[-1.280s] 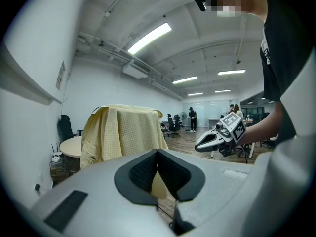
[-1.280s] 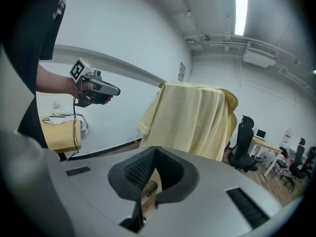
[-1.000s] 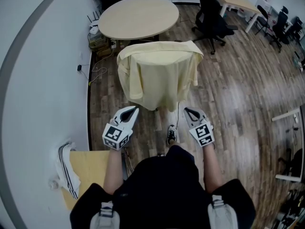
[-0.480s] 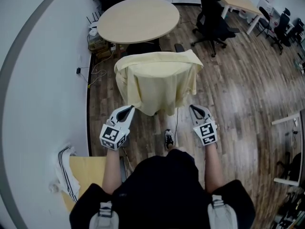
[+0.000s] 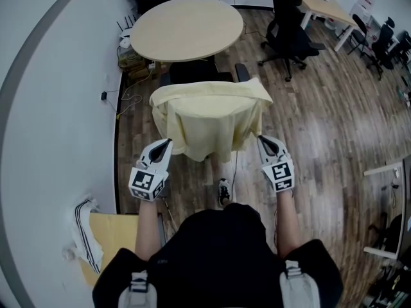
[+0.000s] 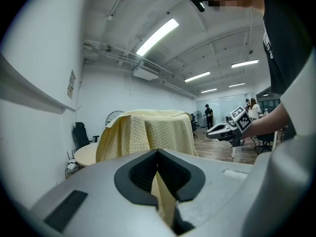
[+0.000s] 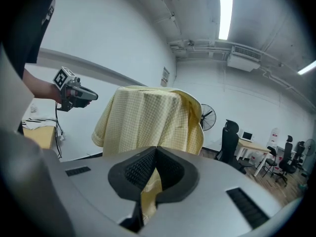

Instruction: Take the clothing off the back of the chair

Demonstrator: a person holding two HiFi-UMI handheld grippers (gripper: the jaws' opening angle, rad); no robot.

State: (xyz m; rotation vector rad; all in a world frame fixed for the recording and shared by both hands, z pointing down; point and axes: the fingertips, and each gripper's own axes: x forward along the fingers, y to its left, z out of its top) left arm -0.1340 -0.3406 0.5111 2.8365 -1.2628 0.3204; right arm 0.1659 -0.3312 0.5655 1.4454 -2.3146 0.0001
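Round table (image 5: pixel 186 27), wooden floor (image 5: pixel 321 127)

Open wood floor (image 5: pixel 321 140) right of the draped chair (image 5: pixel 196 74); wall (image 5: pixel 58 108) close left, round table (image 5: pixel 186 27) just behind, perhaps touching.

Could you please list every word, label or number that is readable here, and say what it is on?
Nothing can be read.
Wall notice: too small to read.
Print on the person's black shirt: blurred, unreadable.
Marker cube on left gripper and right gripper: square patterns, no letters.
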